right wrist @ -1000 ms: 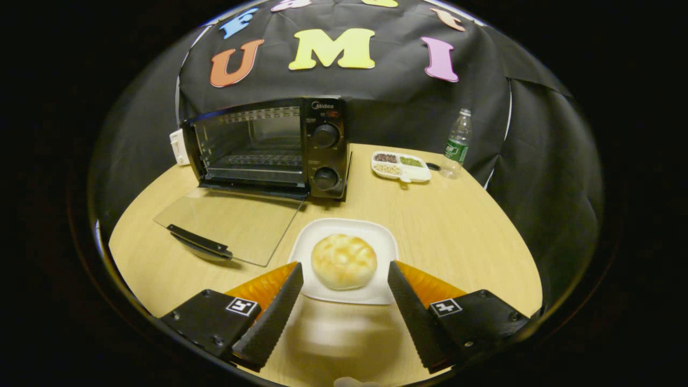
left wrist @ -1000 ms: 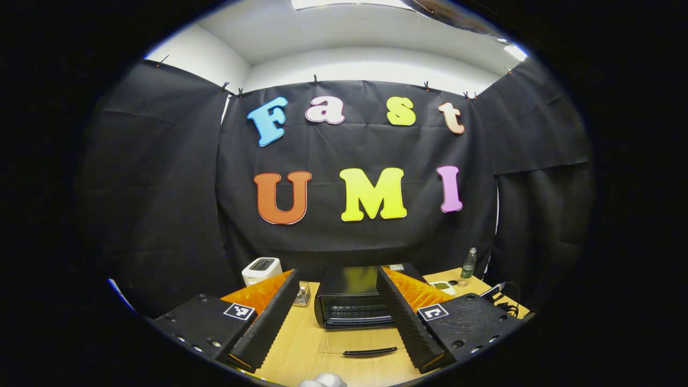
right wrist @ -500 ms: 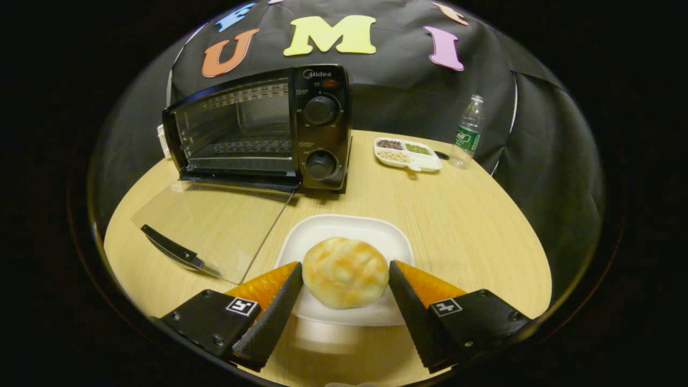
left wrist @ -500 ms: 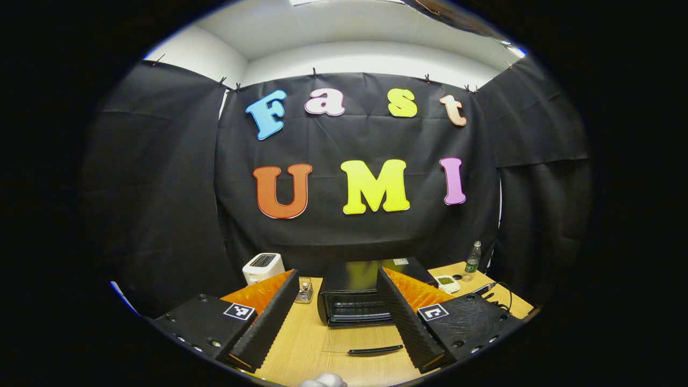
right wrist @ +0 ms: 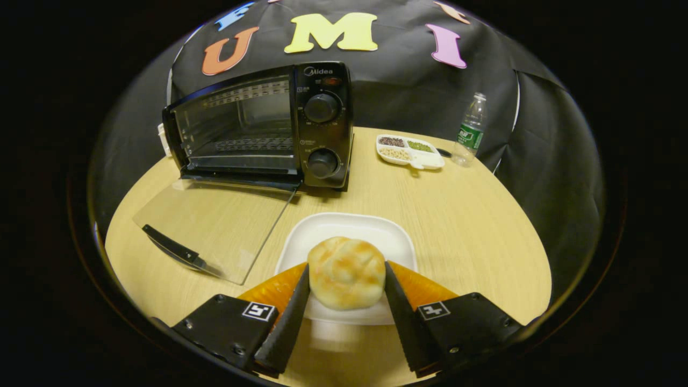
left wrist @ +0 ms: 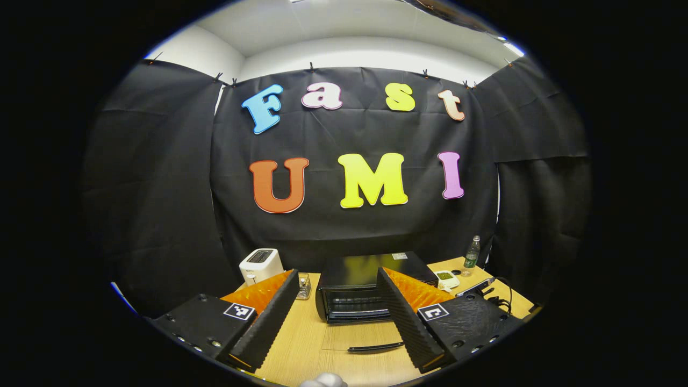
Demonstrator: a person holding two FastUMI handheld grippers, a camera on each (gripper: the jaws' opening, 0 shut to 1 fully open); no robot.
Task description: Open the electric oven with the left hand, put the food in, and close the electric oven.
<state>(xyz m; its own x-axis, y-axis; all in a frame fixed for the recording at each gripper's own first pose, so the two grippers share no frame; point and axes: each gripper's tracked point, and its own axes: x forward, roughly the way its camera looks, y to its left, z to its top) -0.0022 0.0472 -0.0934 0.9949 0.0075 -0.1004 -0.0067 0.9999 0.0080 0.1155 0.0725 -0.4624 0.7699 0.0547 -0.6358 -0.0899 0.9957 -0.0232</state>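
Observation:
A round golden bun (right wrist: 346,273) lies on a white plate (right wrist: 349,228) at the near side of the wooden table. My right gripper (right wrist: 346,269) has both fingers pressed against the bun's sides. Behind the plate stands the black electric oven (right wrist: 258,129), its glass door (right wrist: 215,226) folded down flat on the table with the black handle (right wrist: 174,250) at the front. The wire rack inside is bare. In the left gripper view, my left gripper (left wrist: 337,275) hangs open well above the table, nothing between its fingers, with the oven (left wrist: 371,293) and door handle (left wrist: 374,348) seen beyond them.
A white divided dish of grains (right wrist: 411,151) and a plastic bottle (right wrist: 468,137) stand right of the oven. A white toaster (left wrist: 260,264) and a small glass jar (left wrist: 303,287) sit left of it. Cables (left wrist: 494,293) lie at the table's right edge.
My right gripper moved in around the bun and its fingers closed onto it. The left gripper drew slightly back from the oven and stayed open.

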